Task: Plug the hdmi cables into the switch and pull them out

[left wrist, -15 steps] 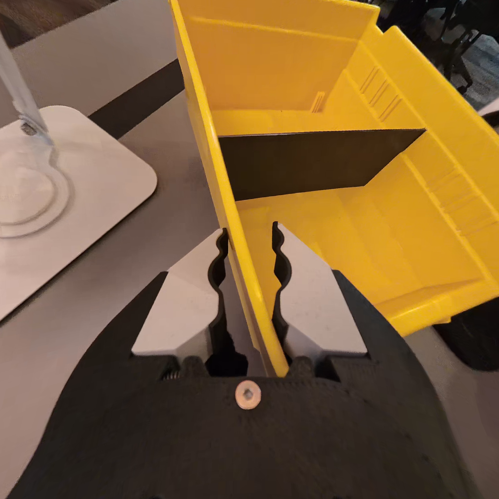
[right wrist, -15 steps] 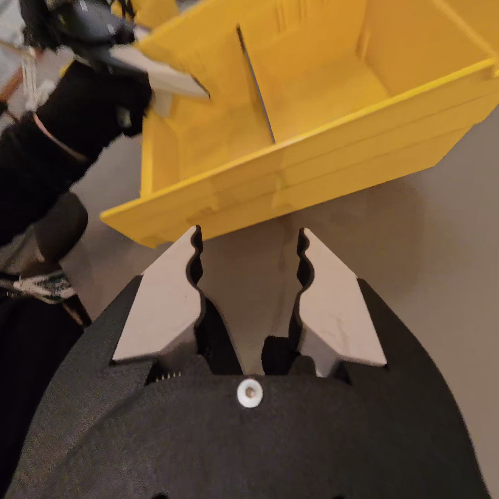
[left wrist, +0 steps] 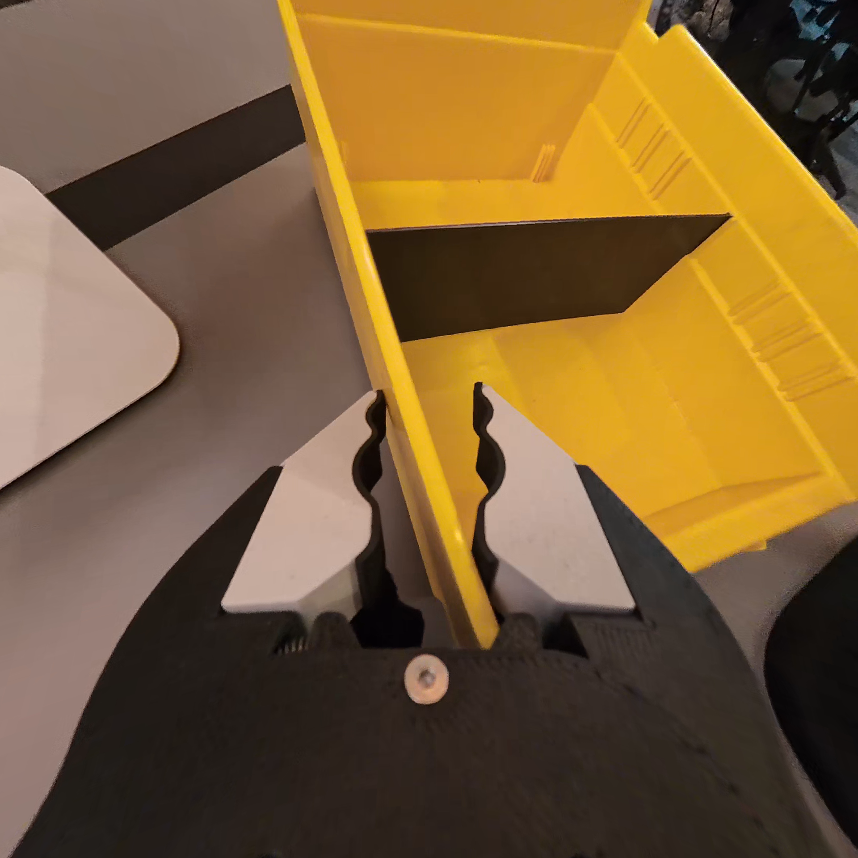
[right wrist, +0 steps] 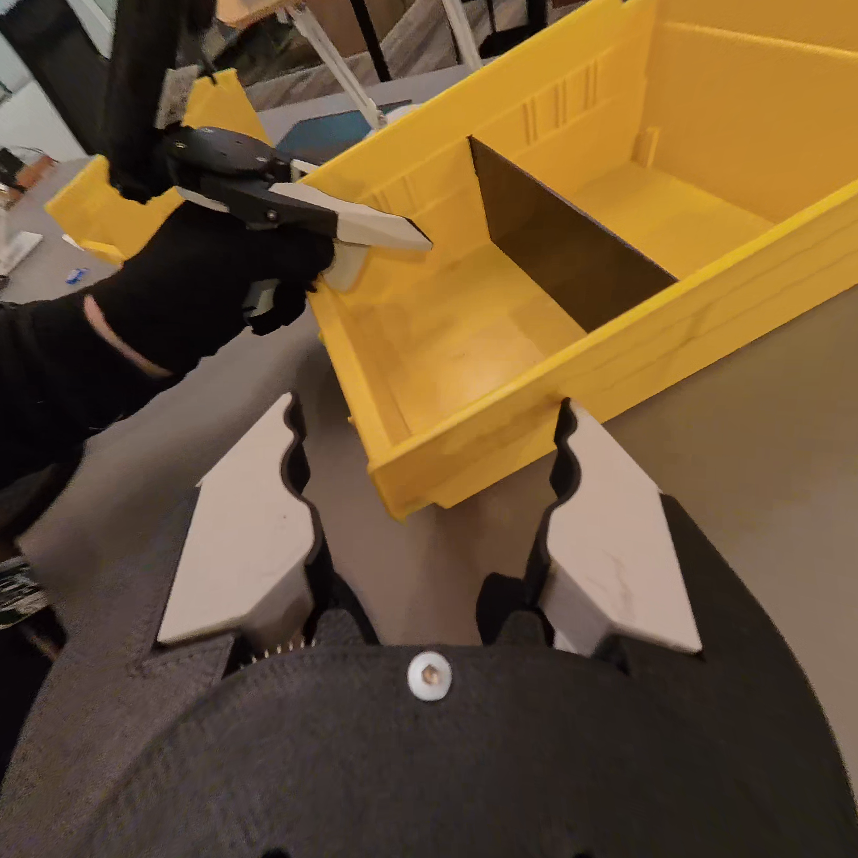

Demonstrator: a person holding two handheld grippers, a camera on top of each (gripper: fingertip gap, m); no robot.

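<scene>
No HDMI cable or switch shows in either view. A yellow bin [left wrist: 650, 441] with a black divider [left wrist: 510, 274] sits on the grey table. My left gripper [left wrist: 428, 390] straddles the bin's left wall, one finger inside and one outside, shut on that wall. The right wrist view shows the same bin [right wrist: 650, 353] and divider [right wrist: 557, 241], both compartments empty, with the left gripper [right wrist: 390, 255] on its far-left corner. My right gripper [right wrist: 427, 401] is wide open and empty, just in front of the bin's near corner.
A white rounded base plate [left wrist: 69, 302] lies on the table to the left. A black round object [left wrist: 826, 696] is at the right edge. A second yellow bin [right wrist: 93, 209] stands behind a black-gloved hand [right wrist: 209, 288]. Furniture legs stand beyond the table. My hands' fingertips stand some 15 cm from each other.
My right gripper has opened wider and sees more of the bin's inside. The bin and my left gripper have shifted together; the white base plate has slid left in the left wrist view.
</scene>
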